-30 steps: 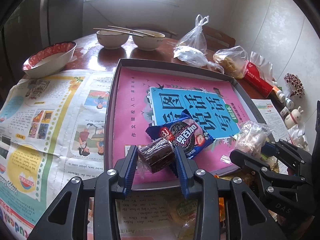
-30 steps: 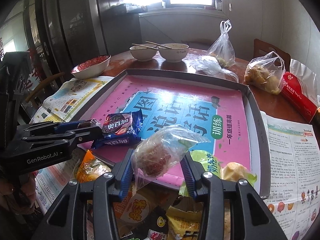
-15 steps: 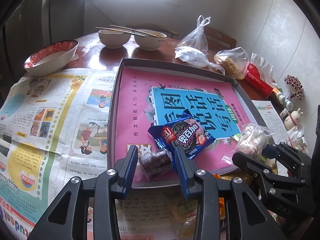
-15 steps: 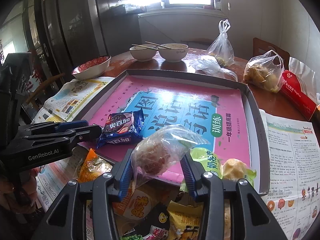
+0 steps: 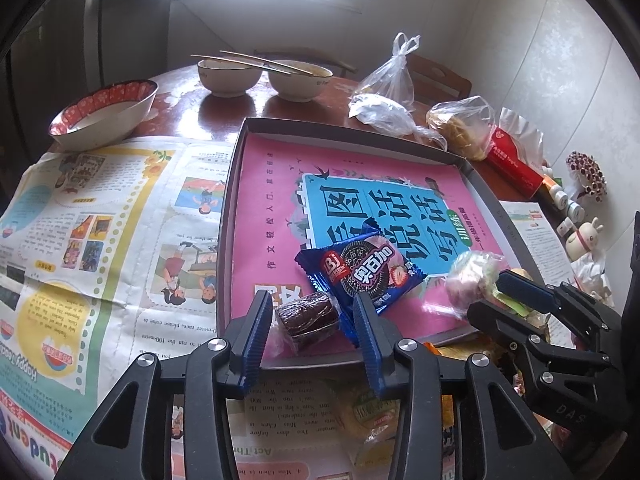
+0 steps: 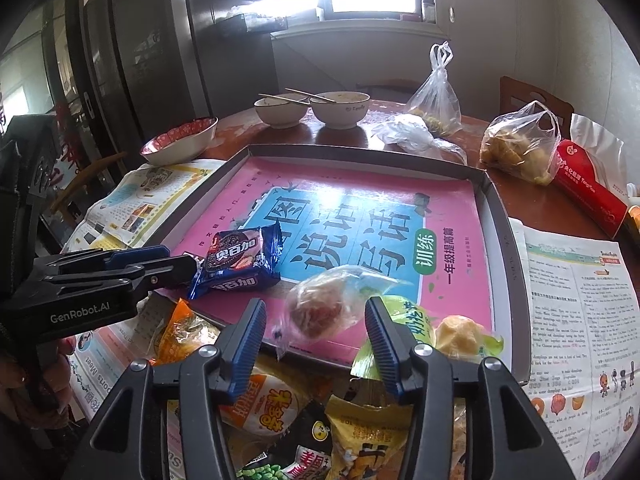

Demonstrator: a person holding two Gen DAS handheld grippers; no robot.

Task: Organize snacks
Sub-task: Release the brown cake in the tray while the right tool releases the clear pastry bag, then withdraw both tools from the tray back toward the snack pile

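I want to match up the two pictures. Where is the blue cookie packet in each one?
Left wrist view: the blue cookie packet lies low in the middle, on the tray's pink book, just above the left gripper.
Right wrist view: the packet is left of middle, beside the other gripper's tip.
Shared landmark: the pink book in the tray.

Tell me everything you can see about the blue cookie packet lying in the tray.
The blue cookie packet is a glossy foil-like pillow pack with crimped, saw-toothed ends, printed with a dark sandwich cookie, a strawberry, white Chinese characters and a red badge. It looks sealed and slightly puffed. It lies flat and skewed on the pink booklet lining the grey tray, near the front rim. Its near corner reaches under the right finger of the left gripper, beside the dark wrapped snack between the jaws; whether they touch is unclear.
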